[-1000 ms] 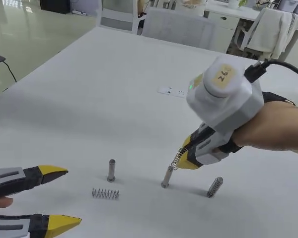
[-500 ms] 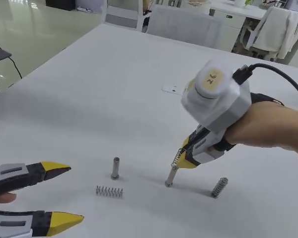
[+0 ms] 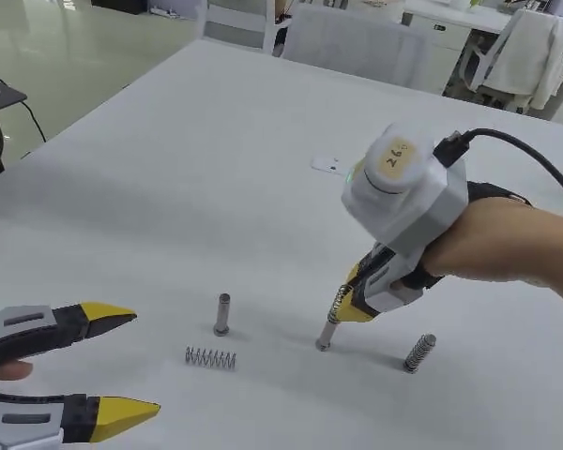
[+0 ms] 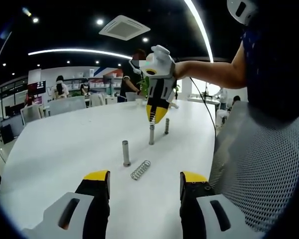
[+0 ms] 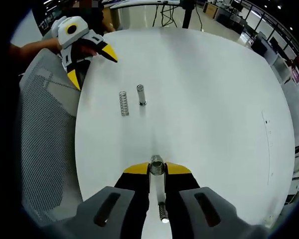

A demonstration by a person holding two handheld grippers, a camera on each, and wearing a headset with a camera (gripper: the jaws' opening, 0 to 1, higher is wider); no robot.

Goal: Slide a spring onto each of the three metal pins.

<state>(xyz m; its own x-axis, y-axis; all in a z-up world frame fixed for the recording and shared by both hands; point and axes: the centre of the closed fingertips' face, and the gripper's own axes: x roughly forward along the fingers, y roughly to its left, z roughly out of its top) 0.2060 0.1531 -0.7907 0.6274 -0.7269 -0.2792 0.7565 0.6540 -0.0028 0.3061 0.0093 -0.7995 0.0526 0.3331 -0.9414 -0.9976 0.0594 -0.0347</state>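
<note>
The right gripper (image 3: pixel 343 298) is clenched on a spring (image 3: pixel 338 303), which is pinched between its yellow tips. The spring hangs slanted, with its lower end at the top of the middle pin (image 3: pixel 326 335). Whether the coil has passed over the pin's tip cannot be told. In the right gripper view the spring's round end sits squarely between the two closed jaws.

The middle pin stands on a white table (image 3: pixel 216 159). On its right, near it, the end pin (image 3: pixel 418 352) wears a spring along its length and leans a little in the head view. On the left the bare pin (image 3: pixel 222 314) stands upright, and a loose spring (image 3: pixel 211 357) lies flat just beside its base, on the person's side.

The left gripper (image 3: pixel 122 364) hangs at the near left edge, well apart from the pins, its jaws spread wide and empty. A hand (image 3: pixel 507 239) grips the right gripper, and a black cable (image 3: pixel 521 150) runs off its back.
</note>
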